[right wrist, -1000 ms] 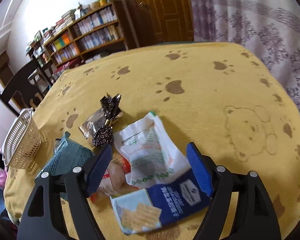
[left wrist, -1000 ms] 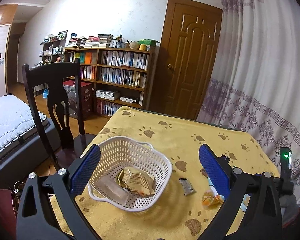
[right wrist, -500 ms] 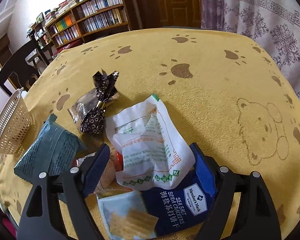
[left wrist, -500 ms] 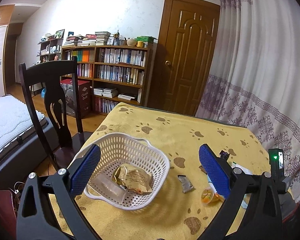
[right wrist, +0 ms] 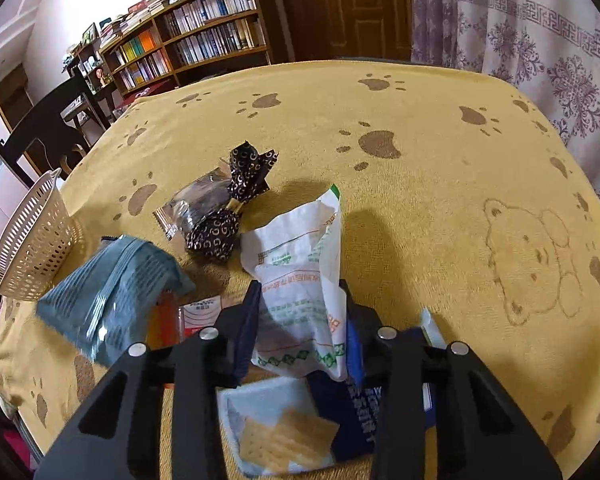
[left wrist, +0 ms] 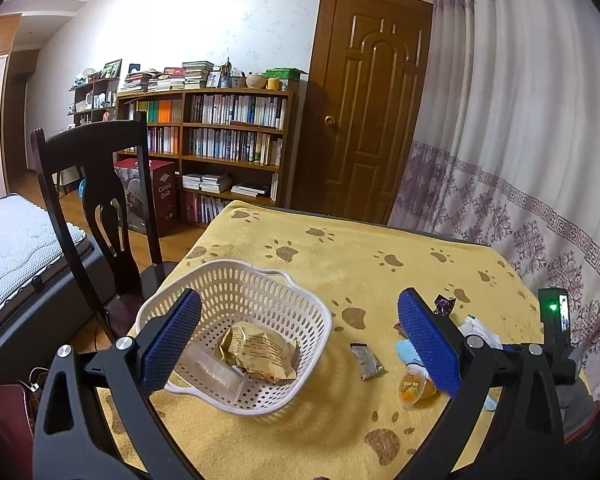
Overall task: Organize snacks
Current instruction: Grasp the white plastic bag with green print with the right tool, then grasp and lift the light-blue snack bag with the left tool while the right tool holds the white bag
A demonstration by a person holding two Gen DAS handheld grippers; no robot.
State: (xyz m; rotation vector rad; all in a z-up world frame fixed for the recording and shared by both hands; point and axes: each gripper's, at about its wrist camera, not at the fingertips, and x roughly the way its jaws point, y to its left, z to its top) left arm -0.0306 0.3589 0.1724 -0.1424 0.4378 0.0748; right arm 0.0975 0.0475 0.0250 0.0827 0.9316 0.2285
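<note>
My right gripper [right wrist: 300, 326] is shut on a white snack packet with green print [right wrist: 300, 268], which stands crumpled between the pads. Around it on the yellow cloth lie a teal packet [right wrist: 108, 284], a dark patterned candy bag [right wrist: 216, 228] and a blue cracker pack [right wrist: 296, 432]. The white plastic basket [left wrist: 256, 292] holds a gold packet [left wrist: 260, 354] and a clear packet [left wrist: 212, 374]. My left gripper [left wrist: 300, 344] hovers open just in front of the basket, holding nothing. The basket [right wrist: 36, 248] also shows at the left edge of the right wrist view.
A small grey bar [left wrist: 366, 362] and an orange jelly cup [left wrist: 414, 386] lie right of the basket. A dark wooden chair [left wrist: 100, 184] stands at the table's left side. Curtains [left wrist: 520, 160] hang to the right, and a bookshelf [left wrist: 220, 144] and a door stand behind.
My right gripper moved forward and shut on the white packet, which now stands bunched up between the fingers. The left gripper stayed open and barely shifted.
</note>
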